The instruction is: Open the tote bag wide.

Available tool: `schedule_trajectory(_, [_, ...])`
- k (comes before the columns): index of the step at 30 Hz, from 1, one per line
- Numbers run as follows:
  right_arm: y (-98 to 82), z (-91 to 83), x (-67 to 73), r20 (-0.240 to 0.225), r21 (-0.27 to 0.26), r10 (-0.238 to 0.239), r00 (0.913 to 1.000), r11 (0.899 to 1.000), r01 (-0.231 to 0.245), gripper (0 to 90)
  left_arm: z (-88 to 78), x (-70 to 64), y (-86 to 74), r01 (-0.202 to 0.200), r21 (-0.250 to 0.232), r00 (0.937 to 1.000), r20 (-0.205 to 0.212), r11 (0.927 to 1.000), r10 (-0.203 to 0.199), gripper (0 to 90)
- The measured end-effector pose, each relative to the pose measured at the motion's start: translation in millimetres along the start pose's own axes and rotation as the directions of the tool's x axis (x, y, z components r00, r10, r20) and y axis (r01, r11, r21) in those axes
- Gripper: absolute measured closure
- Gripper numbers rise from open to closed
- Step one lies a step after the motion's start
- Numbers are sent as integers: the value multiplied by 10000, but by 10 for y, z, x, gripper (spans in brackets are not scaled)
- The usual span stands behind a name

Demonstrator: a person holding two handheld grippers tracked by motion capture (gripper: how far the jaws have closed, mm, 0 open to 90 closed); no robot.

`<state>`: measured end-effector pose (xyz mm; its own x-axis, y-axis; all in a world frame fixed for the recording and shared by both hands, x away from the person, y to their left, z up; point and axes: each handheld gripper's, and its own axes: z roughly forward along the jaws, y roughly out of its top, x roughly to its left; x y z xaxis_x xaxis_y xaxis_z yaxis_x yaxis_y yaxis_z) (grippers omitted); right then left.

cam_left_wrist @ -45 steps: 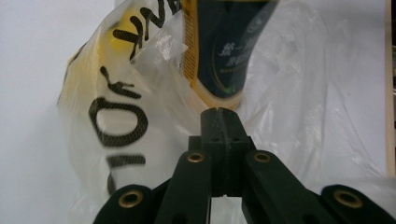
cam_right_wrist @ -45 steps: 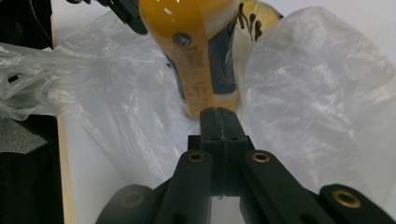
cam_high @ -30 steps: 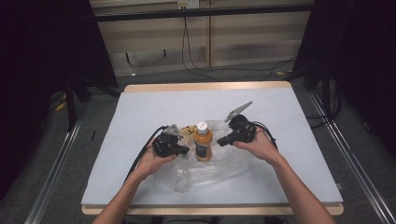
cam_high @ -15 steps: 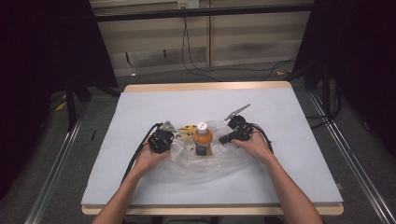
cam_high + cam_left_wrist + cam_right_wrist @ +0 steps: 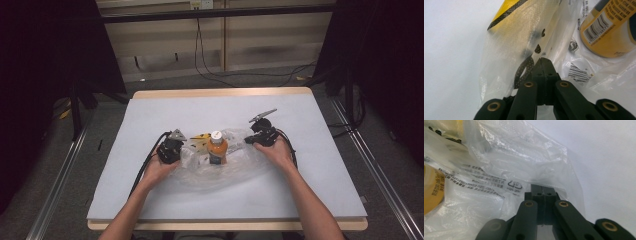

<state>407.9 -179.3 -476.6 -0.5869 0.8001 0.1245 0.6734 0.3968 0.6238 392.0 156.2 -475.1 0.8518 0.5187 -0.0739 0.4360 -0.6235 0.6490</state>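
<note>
- While both hands hold low, the left gripper (image 5: 172, 148) is clenched on the left edge of the clear plastic bag (image 5: 235, 167).
- Right gripper (image 5: 261, 136) pinches the bag's right edge.
- Orange bottle (image 5: 217, 148) stands upright between them, mid-table (image 5: 310, 190).

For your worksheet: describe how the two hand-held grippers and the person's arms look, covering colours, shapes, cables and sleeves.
Both the left gripper and right gripper are black, each topped by a grey three-cornered plate and trailing a black cable. In the gripper views each shows two flat black jaws on linked bars with brass-coloured rivets. The forearms are bare, with no sleeves visible.
</note>
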Motion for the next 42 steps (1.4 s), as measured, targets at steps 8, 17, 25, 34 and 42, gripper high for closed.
schedule_trajectory(8, [-96,-147,31,-1165,-982,319,9927,9942,-435,900,9,43,10,231,-230,9997,-25,9995,-231,900])
schedule_trajectory(17, [-132,-512,174,-1772,-1828,-293,9837,9831,-37,900,-181,27,39,466,-1019,9989,41,9937,-464,900])
schedule_trajectory(25, [-282,-733,238,-1844,-2819,-302,9824,9592,-234,900,-439,-42,-28,488,-2525,9984,388,9664,-403,900])
schedule_trajectory(34, [-469,-971,310,-1604,-3573,-584,9853,9340,-28,592,-708,-160,-83,656,-3688,9978,213,9272,-621,628])
schedule_trajectory(42, [-566,-1165,351,-1124,-3931,-266,9933,9193,-199,131,-960,-254,-158,452,-4159,9872,-1204,9083,-1043,252])
